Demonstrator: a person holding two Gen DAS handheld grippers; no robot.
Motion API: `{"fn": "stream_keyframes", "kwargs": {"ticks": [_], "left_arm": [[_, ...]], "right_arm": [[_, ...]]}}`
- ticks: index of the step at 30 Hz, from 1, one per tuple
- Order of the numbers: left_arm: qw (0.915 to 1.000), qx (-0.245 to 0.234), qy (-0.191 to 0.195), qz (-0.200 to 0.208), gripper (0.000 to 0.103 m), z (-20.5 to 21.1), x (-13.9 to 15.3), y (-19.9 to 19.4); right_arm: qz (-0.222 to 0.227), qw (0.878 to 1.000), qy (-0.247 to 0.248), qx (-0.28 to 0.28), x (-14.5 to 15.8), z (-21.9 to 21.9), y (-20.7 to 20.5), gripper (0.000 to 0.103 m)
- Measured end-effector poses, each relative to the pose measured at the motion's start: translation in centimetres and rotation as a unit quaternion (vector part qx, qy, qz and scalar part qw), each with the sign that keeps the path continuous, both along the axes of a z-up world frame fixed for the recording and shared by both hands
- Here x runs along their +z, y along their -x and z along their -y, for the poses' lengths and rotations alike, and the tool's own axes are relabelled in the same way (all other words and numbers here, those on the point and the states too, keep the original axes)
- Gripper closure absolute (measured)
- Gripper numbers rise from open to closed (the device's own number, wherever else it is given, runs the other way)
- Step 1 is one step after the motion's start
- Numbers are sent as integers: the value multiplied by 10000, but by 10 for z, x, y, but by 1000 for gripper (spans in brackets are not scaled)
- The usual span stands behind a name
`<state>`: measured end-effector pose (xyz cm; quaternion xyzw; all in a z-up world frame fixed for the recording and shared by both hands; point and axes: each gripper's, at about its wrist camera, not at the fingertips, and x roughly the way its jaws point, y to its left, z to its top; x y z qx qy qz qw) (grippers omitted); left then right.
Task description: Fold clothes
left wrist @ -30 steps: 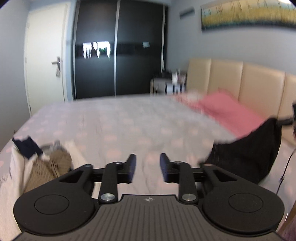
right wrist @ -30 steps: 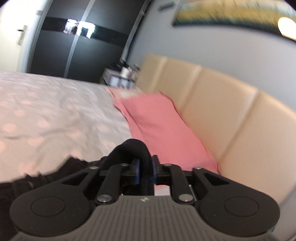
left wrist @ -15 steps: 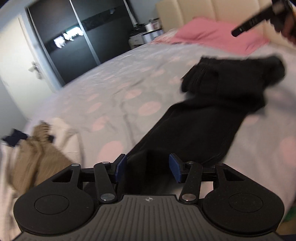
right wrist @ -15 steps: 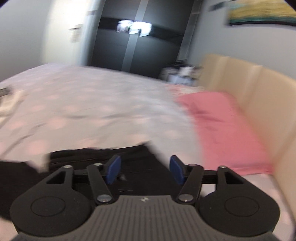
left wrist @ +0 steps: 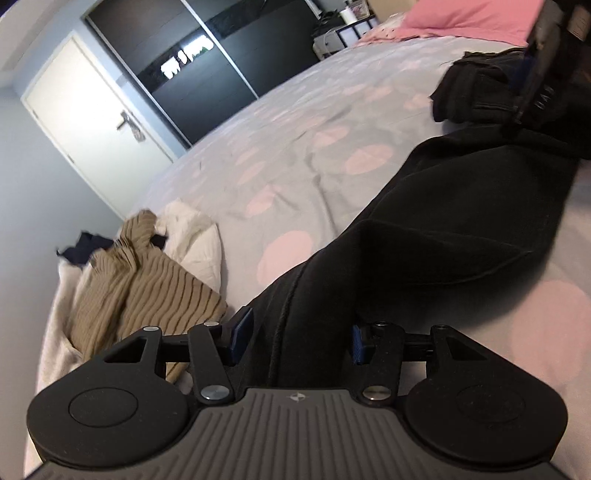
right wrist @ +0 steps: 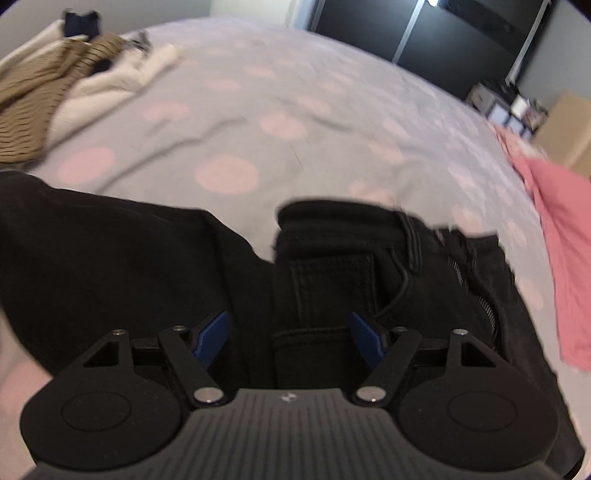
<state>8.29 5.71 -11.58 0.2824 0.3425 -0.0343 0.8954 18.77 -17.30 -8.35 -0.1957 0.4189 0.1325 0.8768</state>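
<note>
Spreading step: trousers flat on bed. Left gripper and right gripper half-open, closing, cloth between unpinched; next grab edges.

Trousers lie across the bed, clothes pile left.

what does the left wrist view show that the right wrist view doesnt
Only the left wrist view: the white door, the right gripper over the trousers' far end, and the left gripper, jaws closing around black fabric.

Only the right wrist view: the trousers' waistband with belt loops and zip.

Both: the black trousers, the tan ribbed knit garment, the grey pink-dotted bedspread, the pink pillow.
</note>
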Motion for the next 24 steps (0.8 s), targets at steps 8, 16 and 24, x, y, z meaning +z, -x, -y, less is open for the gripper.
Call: {"fn": "stream_keyframes", "kwargs": {"ticks": [8,16,24], "left_arm": [[9957,379,836,-162,83,-27,26,-18],[9872,710,1418,154,87,-53,59,-19],[9807,748,1579,877,88,-60,95,-11]], "right_arm": [[312,9987,-259,-304,27,7,-26,99],[2070,9607,-919,-1607,125,70,-11,100],[3189,8834,-1442,-3116,183,169,43,101]]}}
